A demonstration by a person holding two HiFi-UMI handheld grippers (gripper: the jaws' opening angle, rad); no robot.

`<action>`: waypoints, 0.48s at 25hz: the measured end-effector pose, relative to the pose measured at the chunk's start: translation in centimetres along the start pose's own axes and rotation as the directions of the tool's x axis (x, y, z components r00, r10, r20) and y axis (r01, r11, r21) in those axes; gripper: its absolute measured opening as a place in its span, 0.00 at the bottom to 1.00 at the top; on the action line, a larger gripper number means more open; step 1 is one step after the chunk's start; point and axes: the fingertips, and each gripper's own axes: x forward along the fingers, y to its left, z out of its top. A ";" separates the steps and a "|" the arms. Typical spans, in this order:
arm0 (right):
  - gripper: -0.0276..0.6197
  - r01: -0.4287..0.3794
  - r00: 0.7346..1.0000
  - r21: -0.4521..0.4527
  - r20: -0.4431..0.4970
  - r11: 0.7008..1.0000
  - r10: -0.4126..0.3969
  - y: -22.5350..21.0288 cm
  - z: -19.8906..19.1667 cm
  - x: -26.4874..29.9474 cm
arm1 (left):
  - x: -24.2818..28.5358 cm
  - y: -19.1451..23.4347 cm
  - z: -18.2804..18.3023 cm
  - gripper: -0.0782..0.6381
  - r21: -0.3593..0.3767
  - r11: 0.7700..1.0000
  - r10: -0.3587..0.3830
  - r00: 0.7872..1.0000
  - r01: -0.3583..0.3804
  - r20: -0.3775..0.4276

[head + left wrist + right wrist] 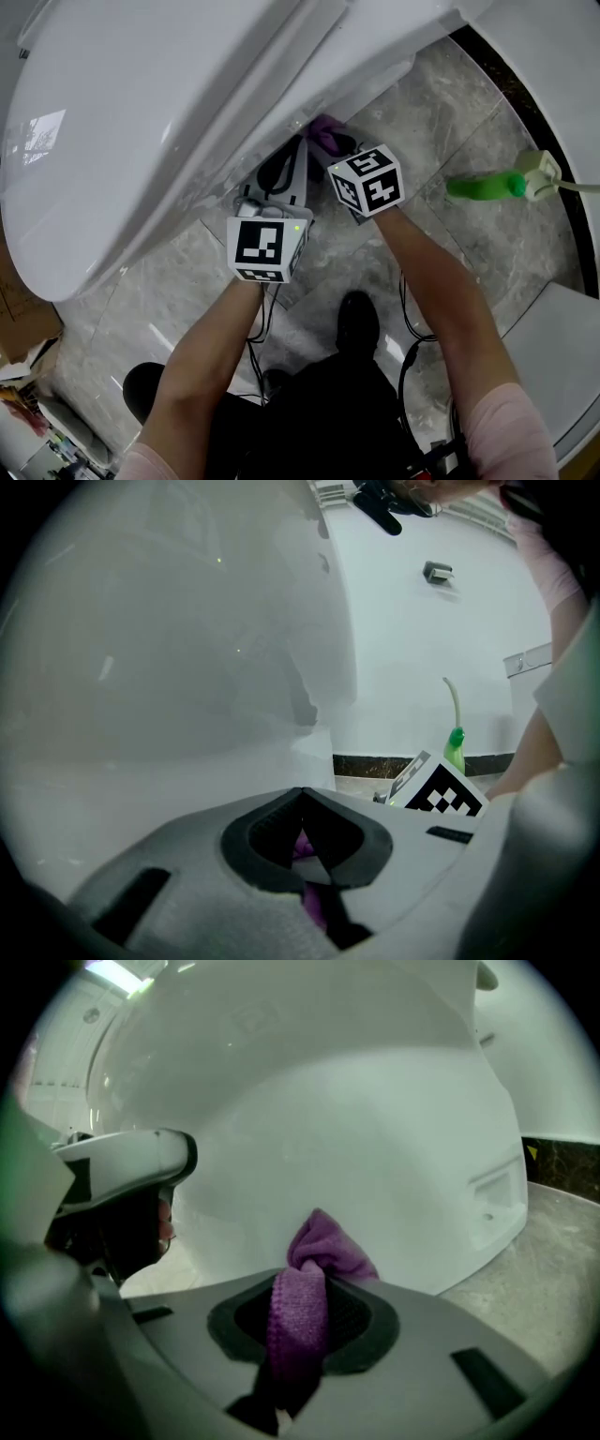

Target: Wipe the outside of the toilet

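Two hand-held grippers sit under the toilet (141,122). The right hand-held gripper (300,1290) clamps a purple cloth (323,1246), mid-wipe it seems. The left hand-held gripper (302,803) pinches a purple scrap (302,847). Next, sweep along the toilet's side.

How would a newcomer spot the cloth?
Find the white toilet filling the head view's upper left. Under its rim, the right gripper is shut on the cloth, right by the bowl. It is the only purple thing; the bottle on the floor is green.

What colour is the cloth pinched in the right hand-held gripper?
Purple. The cloth shows best in the right gripper view.
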 end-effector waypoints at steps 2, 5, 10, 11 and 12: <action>0.16 -0.012 1.000 -0.006 -0.007 1.000 0.012 0.7 -0.1 0.2 | -0.7 0.5 -0.1 0.12 -0.001 1.000 0.012 1.000 -0.012 0.002; 0.16 -0.024 1.000 -0.011 -0.011 1.000 0.024 1.8 -0.2 0.6 | -1.7 1.0 -0.2 0.12 -0.001 1.000 0.027 1.000 -0.027 0.007; 0.16 -0.045 0.999 -0.010 -0.018 0.999 0.045 3.3 -0.5 0.9 | -3.3 2.0 -0.3 0.12 -0.011 0.998 0.059 0.998 -0.058 0.011; 0.16 -0.050 0.999 -0.010 -0.020 0.999 0.050 3.6 -0.6 1.0 | -3.5 2.2 -0.3 0.12 -0.013 0.998 0.063 0.998 -0.063 0.011; 0.16 -0.054 0.998 -0.009 -0.022 0.998 0.054 3.9 -0.7 1.0 | -3.8 2.3 -0.4 0.12 -0.013 0.998 0.067 0.998 -0.067 0.011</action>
